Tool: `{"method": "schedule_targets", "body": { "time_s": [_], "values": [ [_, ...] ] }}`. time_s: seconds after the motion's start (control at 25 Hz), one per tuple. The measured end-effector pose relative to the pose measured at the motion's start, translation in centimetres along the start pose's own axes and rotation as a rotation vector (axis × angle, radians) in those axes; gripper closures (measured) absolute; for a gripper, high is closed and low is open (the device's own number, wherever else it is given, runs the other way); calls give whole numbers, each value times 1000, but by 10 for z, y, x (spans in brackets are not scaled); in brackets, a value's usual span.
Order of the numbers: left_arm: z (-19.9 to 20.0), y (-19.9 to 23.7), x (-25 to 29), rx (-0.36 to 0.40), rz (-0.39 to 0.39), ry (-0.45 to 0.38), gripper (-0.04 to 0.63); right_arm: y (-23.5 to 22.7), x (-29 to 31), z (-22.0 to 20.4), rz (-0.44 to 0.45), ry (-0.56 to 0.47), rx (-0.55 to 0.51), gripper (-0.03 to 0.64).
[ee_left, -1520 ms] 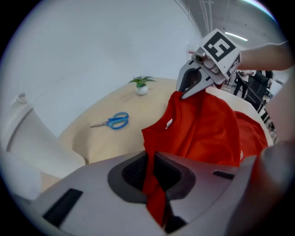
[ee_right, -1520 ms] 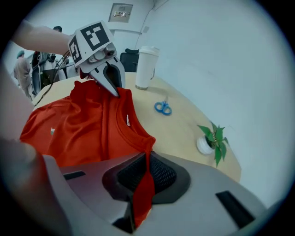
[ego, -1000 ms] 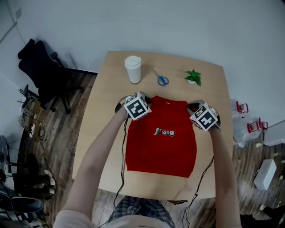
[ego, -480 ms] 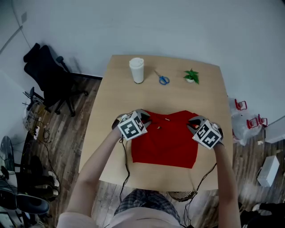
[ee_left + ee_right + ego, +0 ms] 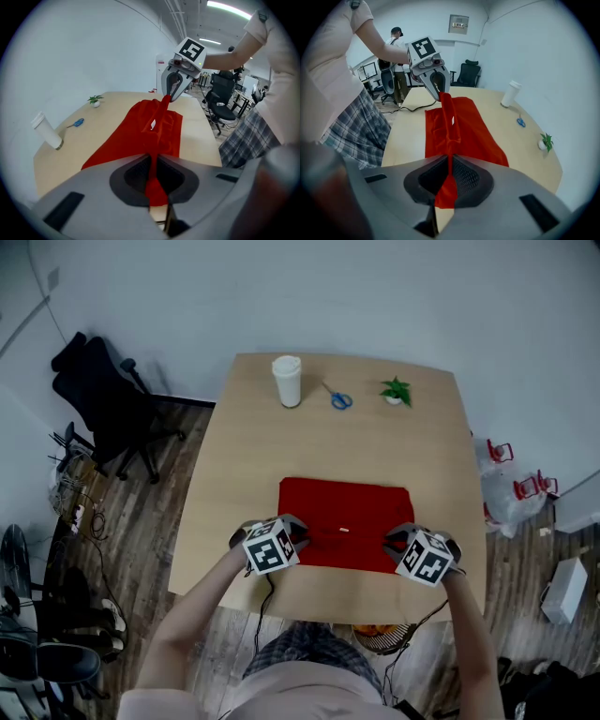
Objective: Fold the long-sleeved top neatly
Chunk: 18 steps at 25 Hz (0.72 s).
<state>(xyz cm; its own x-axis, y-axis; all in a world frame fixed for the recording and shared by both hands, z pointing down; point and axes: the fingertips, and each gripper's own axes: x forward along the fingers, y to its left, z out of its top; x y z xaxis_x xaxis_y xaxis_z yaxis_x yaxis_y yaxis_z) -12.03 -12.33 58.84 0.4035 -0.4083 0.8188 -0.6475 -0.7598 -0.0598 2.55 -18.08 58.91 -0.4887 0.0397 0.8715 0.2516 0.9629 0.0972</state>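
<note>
Left gripper [image 5: 294, 535]: narrow, clamped on a ridge of red cloth at the near-left corner of the top; angled down toward the table.
Office chair [image 5: 105, 407]: black, on the wood floor, well left of the table.
Table [image 5: 253, 465]: light wood, bare across the middle.
Cup [image 5: 287, 381]: white, lidded, upright near the far edge, left of the scissors.
Long-sleeved top [image 5: 347, 512]: red, folded into a wide rectangle on the near half of the table; flat at the far side, drawn up into a taut ridge along the near edge between both tools.
Label [image 5: 344, 530]: small, white, on the red cloth near the middle of that near edge.
Scissors [image 5: 339, 399]: blue-handled, lying flat between cup and plant.
Plant [image 5: 395, 391]: small, green, in a white pot, at the far right of the table.
Right gripper [image 5: 397, 542]: narrow, clamped on the same red ridge at the near-right corner.
</note>
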Motion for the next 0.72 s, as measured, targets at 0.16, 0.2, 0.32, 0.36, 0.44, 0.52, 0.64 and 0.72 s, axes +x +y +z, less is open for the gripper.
{"method": "schedule_targets", "body": {
  "time_s": [0.16, 0.2, 0.32, 0.36, 0.44, 0.52, 0.64, 0.72],
  "values": [
    [-22, -33, 11, 10, -38, 28, 566, 41, 19, -14, 53, 22, 34, 578],
    [-27, -41, 15, 21, -44, 39, 566, 50, 25, -18, 62, 33, 36, 577],
    [-39, -57, 28, 24, -68, 59, 566, 68, 43, -30, 78, 71, 28, 576],
    [-43, -61, 33, 18, -78, 65, 565, 71, 49, -33, 81, 81, 30, 575],
    [-49, -68, 40, 5, -101, 77, 563, 76, 58, -40, 85, 96, 51, 575],
    [-53, -75, 44, -8, -131, 89, 542, 77, 64, -45, 87, 103, 83, 572],
    [-60, -84, 48, -29, -186, 110, 455, 80, 69, -50, 110, 106, 119, 557],
    [-63, -92, 47, -52, -227, 119, 400, 86, 71, -51, 143, 111, 131, 506]
  ]
}}
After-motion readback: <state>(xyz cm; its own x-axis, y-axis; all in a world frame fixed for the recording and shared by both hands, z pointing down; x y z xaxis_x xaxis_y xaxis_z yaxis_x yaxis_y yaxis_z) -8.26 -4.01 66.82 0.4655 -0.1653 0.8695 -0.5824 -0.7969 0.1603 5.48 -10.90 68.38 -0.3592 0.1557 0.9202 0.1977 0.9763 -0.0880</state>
